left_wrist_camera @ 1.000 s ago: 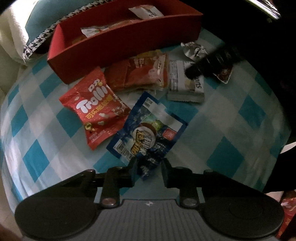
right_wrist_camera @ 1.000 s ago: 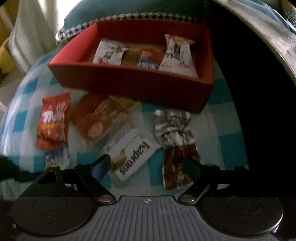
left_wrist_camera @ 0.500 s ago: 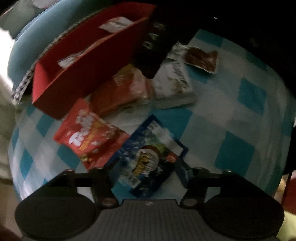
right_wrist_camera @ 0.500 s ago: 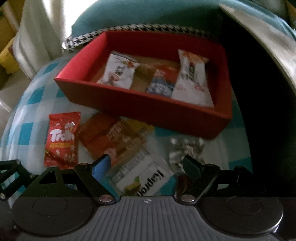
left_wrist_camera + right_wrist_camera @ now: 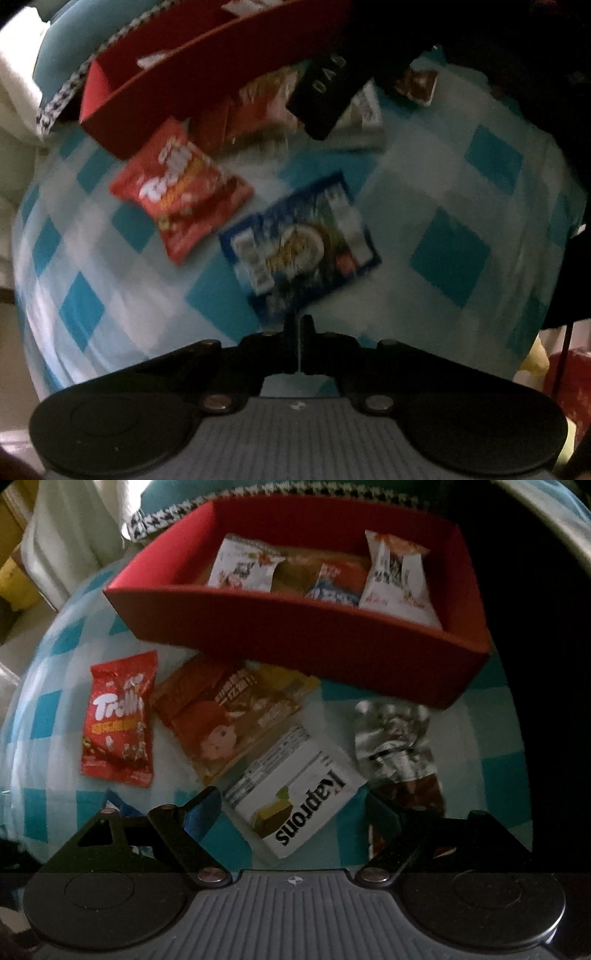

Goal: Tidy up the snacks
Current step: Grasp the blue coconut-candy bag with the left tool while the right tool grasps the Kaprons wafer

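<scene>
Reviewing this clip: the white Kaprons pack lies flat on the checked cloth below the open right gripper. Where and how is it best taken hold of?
Probably across its narrow width, from straight above. The Kaprons pack lies flat and boxy, between the fingers of the open right gripper, with bare checked cloth along one long side. The silver wrapper crowds the other side, so centre the jaws carefully.
</scene>
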Demonstrator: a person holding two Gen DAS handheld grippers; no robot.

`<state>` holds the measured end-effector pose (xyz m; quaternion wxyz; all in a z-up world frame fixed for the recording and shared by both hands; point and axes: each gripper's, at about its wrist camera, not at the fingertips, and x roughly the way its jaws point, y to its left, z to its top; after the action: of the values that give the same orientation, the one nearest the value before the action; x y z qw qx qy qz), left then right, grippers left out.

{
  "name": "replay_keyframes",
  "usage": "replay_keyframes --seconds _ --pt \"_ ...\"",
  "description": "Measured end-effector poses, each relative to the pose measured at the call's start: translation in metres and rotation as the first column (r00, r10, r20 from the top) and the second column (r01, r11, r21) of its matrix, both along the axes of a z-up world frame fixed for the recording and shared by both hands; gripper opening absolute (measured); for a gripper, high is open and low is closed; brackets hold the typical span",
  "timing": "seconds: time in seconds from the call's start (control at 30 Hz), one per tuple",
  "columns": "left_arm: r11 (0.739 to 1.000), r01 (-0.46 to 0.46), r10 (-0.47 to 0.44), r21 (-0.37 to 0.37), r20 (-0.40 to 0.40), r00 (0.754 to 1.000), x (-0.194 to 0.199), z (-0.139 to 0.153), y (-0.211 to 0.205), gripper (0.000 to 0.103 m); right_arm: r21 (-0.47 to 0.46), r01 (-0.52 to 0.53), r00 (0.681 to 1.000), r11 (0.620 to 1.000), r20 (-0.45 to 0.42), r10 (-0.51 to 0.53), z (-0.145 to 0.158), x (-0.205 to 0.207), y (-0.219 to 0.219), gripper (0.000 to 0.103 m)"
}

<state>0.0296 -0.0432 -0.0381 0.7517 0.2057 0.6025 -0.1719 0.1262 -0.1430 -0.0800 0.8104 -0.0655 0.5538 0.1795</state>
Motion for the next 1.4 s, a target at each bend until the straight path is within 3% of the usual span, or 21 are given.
replay_keyframes --seconds 0.13,0.23,0.33,0.6,1.03,1.13,1.2,1.23,1.33,1.4 --pt "1.000 0.000 0.000 -0.006 0.001 1.000 -0.009 0.002 0.002 0.000 -0.030 0.000 1.000 1.000 -0.001 0.000 -0.008 0.003 0.013 0.091" --pt "1.000 -0.007 0.007 -0.014 0.002 1.000 -0.010 0.004 0.004 0.000 -0.097 -0.035 0.998 0.995 0.044 0.039 -0.014 -0.001 0.029 0.095" --pt "1.000 -0.015 0.015 -0.014 0.007 1.000 -0.011 0.004 0.004 0.000 -0.100 -0.078 0.995 0.992 0.050 0.083 -0.010 -0.006 0.034 0.086" --pt "0.999 0.013 -0.013 -0.035 0.013 1.000 -0.014 0.007 0.002 0.000 -0.149 -0.182 0.982 0.972 0.022 0.187 -0.008 -0.046 0.028 0.084" --pt "0.999 0.047 -0.047 -0.020 0.005 0.999 -0.014 0.004 -0.004 0.001 -0.123 -0.146 0.989 0.982 0.009 0.148 -0.012 -0.055 0.009 0.085" --pt "0.998 0.064 -0.064 -0.014 -0.015 0.998 -0.014 0.000 -0.006 0.014 -0.117 -0.138 0.990 0.983 0.013 0.141 -0.012 -0.053 0.008 0.085" --pt "0.998 0.060 -0.061 -0.017 -0.032 0.998 -0.012 -0.006 -0.005 0.041 -0.118 -0.137 0.990 0.984 0.014 0.140 -0.013 -0.052 0.009 0.086" --pt "0.998 0.055 -0.055 -0.017 -0.037 0.998 -0.011 -0.009 -0.004 0.042 -0.120 -0.139 0.990 0.983 0.017 0.142 -0.013 -0.052 0.009 0.086" --pt "0.998 0.011 -0.014 -0.056 -0.040 0.999 -0.006 -0.007 0.004 0.033 -0.121 -0.143 0.989 0.982 0.022 0.146 -0.012 -0.051 0.010 0.085" --pt "0.999 -0.013 0.012 -0.050 -0.018 1.000 -0.004 -0.006 0.009 0.006 -0.118 -0.148 0.988 0.982 0.025 0.152 -0.011 -0.052 0.010 0.081"
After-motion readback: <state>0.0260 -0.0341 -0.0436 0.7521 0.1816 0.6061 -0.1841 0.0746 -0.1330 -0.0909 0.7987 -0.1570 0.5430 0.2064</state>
